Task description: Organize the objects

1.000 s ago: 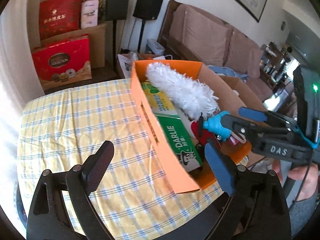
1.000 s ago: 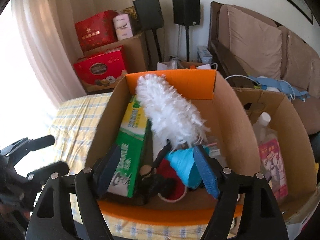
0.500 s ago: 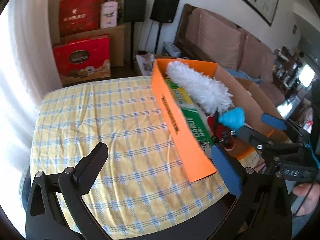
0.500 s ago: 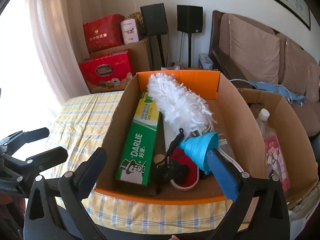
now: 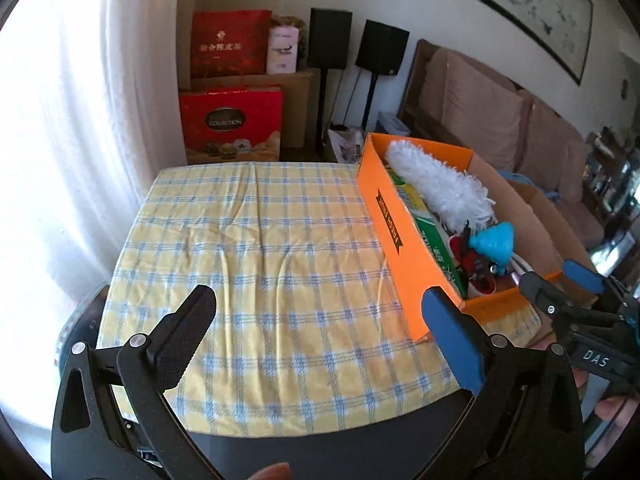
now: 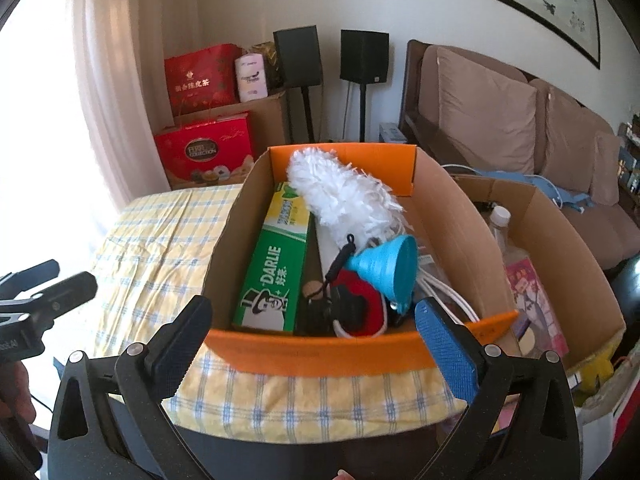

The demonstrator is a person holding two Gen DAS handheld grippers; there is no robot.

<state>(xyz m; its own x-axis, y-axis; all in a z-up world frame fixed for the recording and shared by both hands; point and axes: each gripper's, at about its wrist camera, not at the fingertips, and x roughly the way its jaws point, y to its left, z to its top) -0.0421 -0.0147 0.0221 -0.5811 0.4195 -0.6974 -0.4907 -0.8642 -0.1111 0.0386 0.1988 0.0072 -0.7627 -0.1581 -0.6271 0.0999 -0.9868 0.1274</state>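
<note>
An orange cardboard box point(image 6: 320, 354) point(image 5: 390, 224) stands at the table's right edge. In it lie a white duster point(image 6: 344, 196) point(image 5: 440, 182), a green Darlie toothpaste box point(image 6: 276, 272), a blue funnel point(image 6: 390, 266) point(image 5: 494, 242) and a red and black item point(image 6: 356, 308). My right gripper point(image 6: 314, 340) is open and empty, held back before the box's near wall. My left gripper point(image 5: 320, 332) is open and empty above the near part of the yellow checked tablecloth point(image 5: 256, 248), left of the box.
A second brown carton point(image 6: 560, 248) with a bottle point(image 6: 500, 220) stands right of the box. Red gift boxes point(image 5: 230, 124), two black speakers point(image 5: 356, 46) and a brown sofa point(image 5: 500, 112) line the far wall. A bright curtained window is at the left.
Both grippers have pulled back and up from the box. The blue funnel, earlier beside the right gripper's fingers, now lies in the box. The right gripper has opened wider.
</note>
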